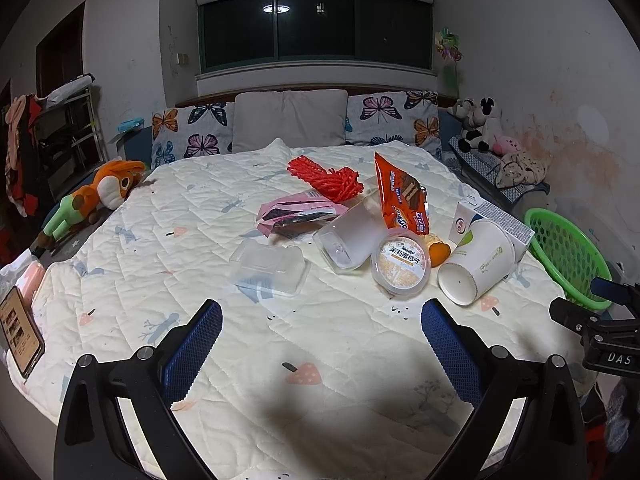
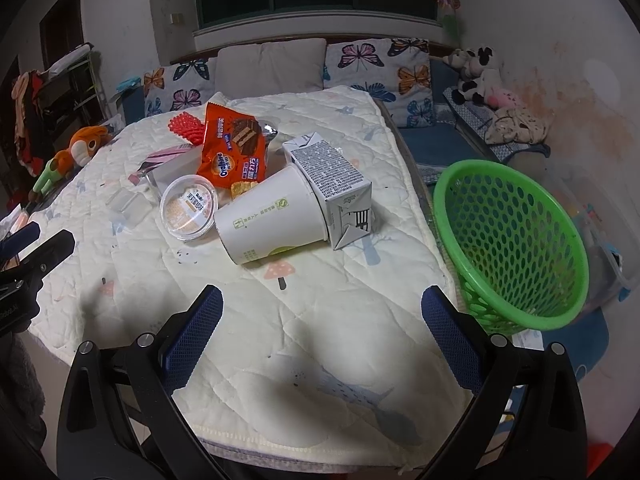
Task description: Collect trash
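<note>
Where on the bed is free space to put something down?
The quilt is bare between both open grippers and the trash pile, and on the left between the clear plastic tray and the phone. It is crowded around the paper cup, carton and orange wrapper.

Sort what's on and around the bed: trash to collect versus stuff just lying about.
For the job:
paper cup
milk carton
orange snack bag
round lidded tub
clear plastic box
pink wrapper
green basket

Just lying about:
orange plush toy
phone
butterfly pillows
</note>
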